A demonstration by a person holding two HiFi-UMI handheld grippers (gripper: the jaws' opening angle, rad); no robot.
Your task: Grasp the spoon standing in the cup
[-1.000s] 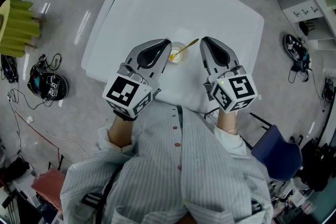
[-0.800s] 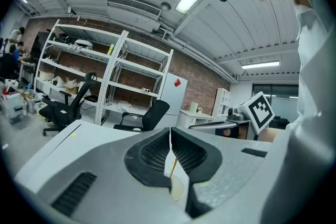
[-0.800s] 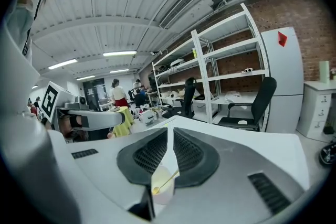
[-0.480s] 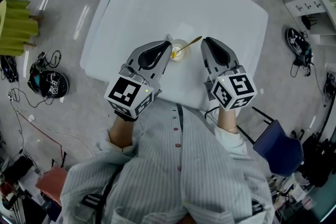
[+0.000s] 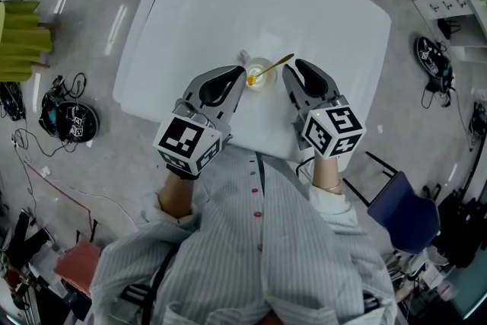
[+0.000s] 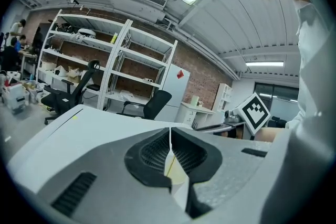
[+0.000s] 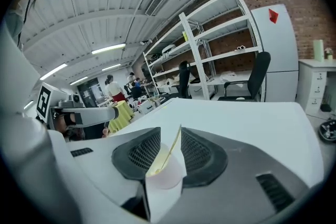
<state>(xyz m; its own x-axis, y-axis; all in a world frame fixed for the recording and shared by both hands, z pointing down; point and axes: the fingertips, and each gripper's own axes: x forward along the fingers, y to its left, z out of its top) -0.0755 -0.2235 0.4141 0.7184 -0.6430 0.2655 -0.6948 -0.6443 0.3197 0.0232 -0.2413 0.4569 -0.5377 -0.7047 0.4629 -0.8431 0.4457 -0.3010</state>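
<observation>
Where left tongs (image 6: 170, 136) meet, cup (image 6: 177, 173) mostly hidden

A slim gold spoon (image 5: 272, 67) leans tilted in the small translucent cup (image 5: 265, 86), handle up-right.

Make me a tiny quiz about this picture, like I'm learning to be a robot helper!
1. Pick one: the spoon stands in A) a bowl, B) a cup, C) a bottle.
2. True or false: the cup lies tipped over on the table.
3. Fill in: the table's colour is ___.

Key: 1 B. 2 False, it stands upright. 3 White.
</observation>
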